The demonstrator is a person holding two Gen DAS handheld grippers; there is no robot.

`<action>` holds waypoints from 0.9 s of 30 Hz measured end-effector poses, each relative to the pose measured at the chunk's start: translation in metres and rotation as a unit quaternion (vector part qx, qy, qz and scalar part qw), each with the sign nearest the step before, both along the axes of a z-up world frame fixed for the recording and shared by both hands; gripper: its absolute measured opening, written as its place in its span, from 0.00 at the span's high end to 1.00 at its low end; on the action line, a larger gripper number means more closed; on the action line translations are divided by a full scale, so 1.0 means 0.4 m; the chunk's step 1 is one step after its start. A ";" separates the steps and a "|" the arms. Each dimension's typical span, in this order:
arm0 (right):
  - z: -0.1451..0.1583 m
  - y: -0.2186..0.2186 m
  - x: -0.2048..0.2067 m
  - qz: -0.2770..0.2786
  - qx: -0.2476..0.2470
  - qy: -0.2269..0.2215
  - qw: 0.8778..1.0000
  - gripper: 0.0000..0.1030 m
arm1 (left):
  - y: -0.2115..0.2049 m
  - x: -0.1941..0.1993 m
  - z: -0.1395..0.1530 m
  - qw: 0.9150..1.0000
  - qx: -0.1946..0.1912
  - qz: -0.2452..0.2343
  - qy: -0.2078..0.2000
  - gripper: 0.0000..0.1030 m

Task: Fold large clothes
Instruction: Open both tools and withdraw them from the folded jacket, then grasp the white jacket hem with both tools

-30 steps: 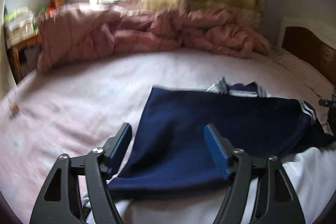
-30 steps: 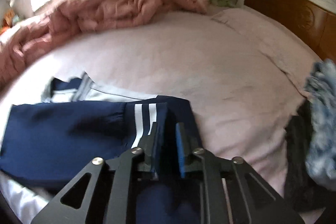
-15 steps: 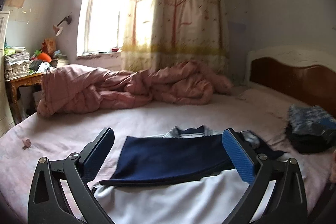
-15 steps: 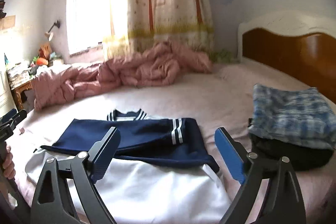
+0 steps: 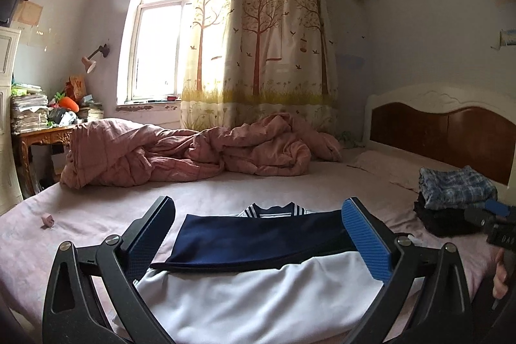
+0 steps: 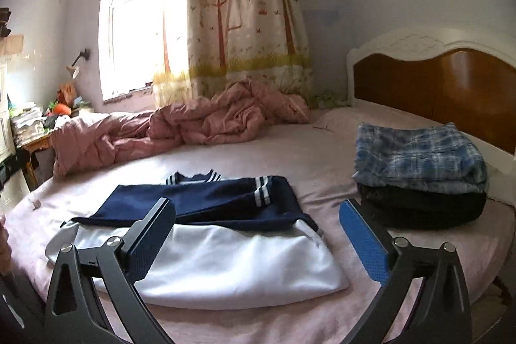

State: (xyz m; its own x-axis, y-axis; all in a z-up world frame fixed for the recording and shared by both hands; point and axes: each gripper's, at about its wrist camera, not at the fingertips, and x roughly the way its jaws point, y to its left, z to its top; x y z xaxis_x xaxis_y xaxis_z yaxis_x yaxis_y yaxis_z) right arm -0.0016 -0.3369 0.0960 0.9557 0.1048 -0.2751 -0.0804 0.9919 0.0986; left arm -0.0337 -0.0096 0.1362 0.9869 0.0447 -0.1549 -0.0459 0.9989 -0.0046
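Observation:
A white and navy top lies flat on the pink bed, its navy sleeves folded across the chest, striped cuff to the right. It also shows in the right wrist view. My left gripper is open and empty, held above the near edge of the top. My right gripper is open and empty, back from the top's right side. The right gripper's tip also shows at the far right of the left wrist view.
A stack of folded clothes, blue plaid over black, sits on the bed at the right near the wooden headboard. A crumpled pink quilt lies along the far side. A cluttered desk stands at the left.
Both grippers have lifted and pulled back from the top. The right gripper, shut on the navy sleeve one second ago, has let go and opened. The sleeve now lies folded across the chest.

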 end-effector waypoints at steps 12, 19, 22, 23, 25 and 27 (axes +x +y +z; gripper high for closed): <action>-0.044 0.011 0.000 0.004 -0.025 0.024 0.999 0.00 | -0.052 -0.021 -0.110 0.998 0.037 -0.009 0.045 0.00; -0.158 0.075 0.071 0.083 -0.100 0.119 0.984 0.00 | -0.057 0.061 -0.266 0.982 0.064 -0.024 0.178 0.01; -0.223 0.133 0.088 0.114 -0.146 0.145 0.972 0.00 | -0.067 0.077 -0.309 0.974 0.073 -0.044 0.208 0.01; -0.236 0.145 0.092 0.121 -0.154 0.152 0.969 0.01 | -0.073 0.082 -0.322 0.972 0.078 -0.045 0.216 0.01; -0.262 0.169 0.098 0.125 -0.172 0.163 0.963 0.01 | -0.081 0.089 -0.346 0.969 0.090 -0.032 0.228 0.01; -0.285 0.180 0.105 0.131 -0.195 0.178 0.956 0.01 | -0.092 0.099 -0.368 0.962 0.107 -0.040 0.246 0.01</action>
State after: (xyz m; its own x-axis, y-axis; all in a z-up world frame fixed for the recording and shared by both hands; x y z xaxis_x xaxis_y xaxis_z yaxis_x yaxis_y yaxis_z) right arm 0.0403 -0.2648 -0.0179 0.7494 0.1509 -0.6447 -0.3611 0.9093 -0.2069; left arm 0.0060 -0.0464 -0.0109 0.7979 0.0551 -0.6003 0.0867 0.9750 0.2047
